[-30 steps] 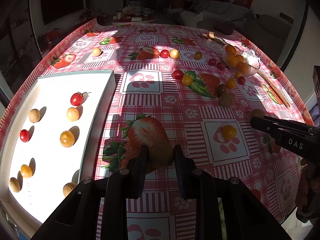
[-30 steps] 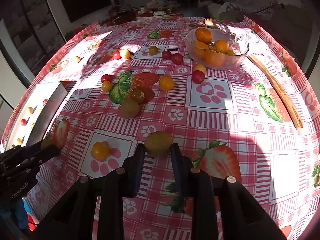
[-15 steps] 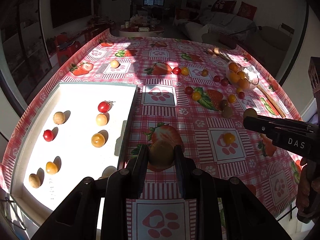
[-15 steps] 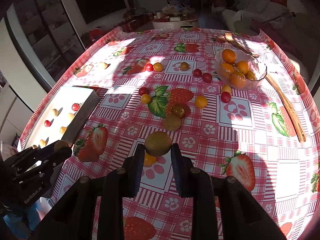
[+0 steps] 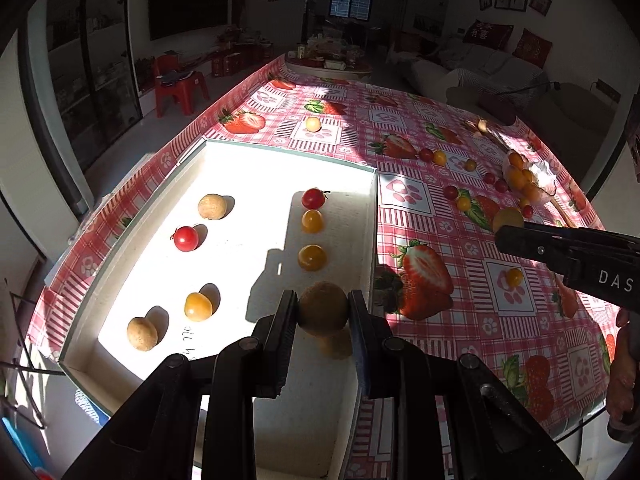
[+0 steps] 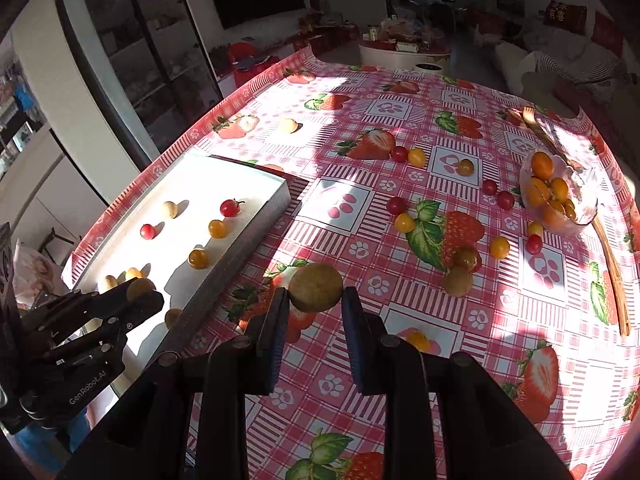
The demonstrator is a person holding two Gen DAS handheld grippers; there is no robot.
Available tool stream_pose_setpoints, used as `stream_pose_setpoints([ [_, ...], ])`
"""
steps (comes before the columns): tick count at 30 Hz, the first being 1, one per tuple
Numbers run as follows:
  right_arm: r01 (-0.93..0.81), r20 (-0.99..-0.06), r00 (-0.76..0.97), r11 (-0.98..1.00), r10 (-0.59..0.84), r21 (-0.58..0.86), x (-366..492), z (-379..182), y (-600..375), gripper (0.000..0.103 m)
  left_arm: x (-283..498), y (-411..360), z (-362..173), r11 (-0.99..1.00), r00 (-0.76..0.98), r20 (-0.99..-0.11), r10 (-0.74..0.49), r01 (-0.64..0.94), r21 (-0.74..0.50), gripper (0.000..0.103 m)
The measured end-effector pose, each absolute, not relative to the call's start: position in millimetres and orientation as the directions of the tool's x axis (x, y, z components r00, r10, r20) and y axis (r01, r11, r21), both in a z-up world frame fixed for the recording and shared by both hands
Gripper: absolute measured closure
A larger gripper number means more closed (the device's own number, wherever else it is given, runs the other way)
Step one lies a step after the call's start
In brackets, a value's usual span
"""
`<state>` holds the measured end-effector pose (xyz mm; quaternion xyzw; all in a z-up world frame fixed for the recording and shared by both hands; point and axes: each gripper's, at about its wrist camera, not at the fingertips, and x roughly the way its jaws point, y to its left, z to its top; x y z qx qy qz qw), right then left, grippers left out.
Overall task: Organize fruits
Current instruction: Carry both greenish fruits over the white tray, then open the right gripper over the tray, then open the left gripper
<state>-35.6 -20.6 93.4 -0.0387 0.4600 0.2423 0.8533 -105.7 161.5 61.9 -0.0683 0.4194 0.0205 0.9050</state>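
my left gripper [image 5: 323, 309] was closed on a brown fruit [image 5: 323, 308], the white tray [image 5: 374, 216] under it. my right gripper [image 6: 315, 300] squeezed another brown fruit [image 6: 316, 287], above the tablecloth [image 6: 496, 320].

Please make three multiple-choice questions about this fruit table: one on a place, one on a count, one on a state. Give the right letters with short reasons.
1. Where does the glass bowl stand?
A. inside the white tray
B. on the tablecloth, apart from the tray
C. on the floor

2. How many red cherry tomatoes lie in the white tray?
A. two
B. four
C. none

3. What is the left gripper doing?
A. open, empty
B. shut on a brown round fruit
C. shut on a wooden fork

Answers: 1 B, the bowl sits far from the tray; 2 A, two red ones show; 3 B, the brown round fruit sits between its pads.
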Motion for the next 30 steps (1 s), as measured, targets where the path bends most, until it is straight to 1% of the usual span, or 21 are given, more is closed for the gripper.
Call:
stream_pose_setpoints([
  [9, -0.544, -0.819, 0.383, 0.821, 0.427, 0.173, -34.1, 88.5, 41.4, 0.073, -116.9, 203.0, 41.1, 0.980, 0.607, -0.793, 0.051, -0.184, -0.077, 0.075],
  [19, -0.617, -0.844, 0.276, 0.758, 0.461, 0.212, -23.9, 71.6, 105.6, 0.073, -119.2, 213.3, 26.2, 0.977, 0.574, -0.816, 0.067, -0.202, -0.062, 0.075],
  [30, -0.661, -0.880, 0.211, 0.725, 0.426, 0.192, -8.2, 44.8, 159.4, 0.073, -121.5, 214.7, 18.2, 0.975, 0.555, -0.828, 0.083, -0.217, -0.048, 0.075],
])
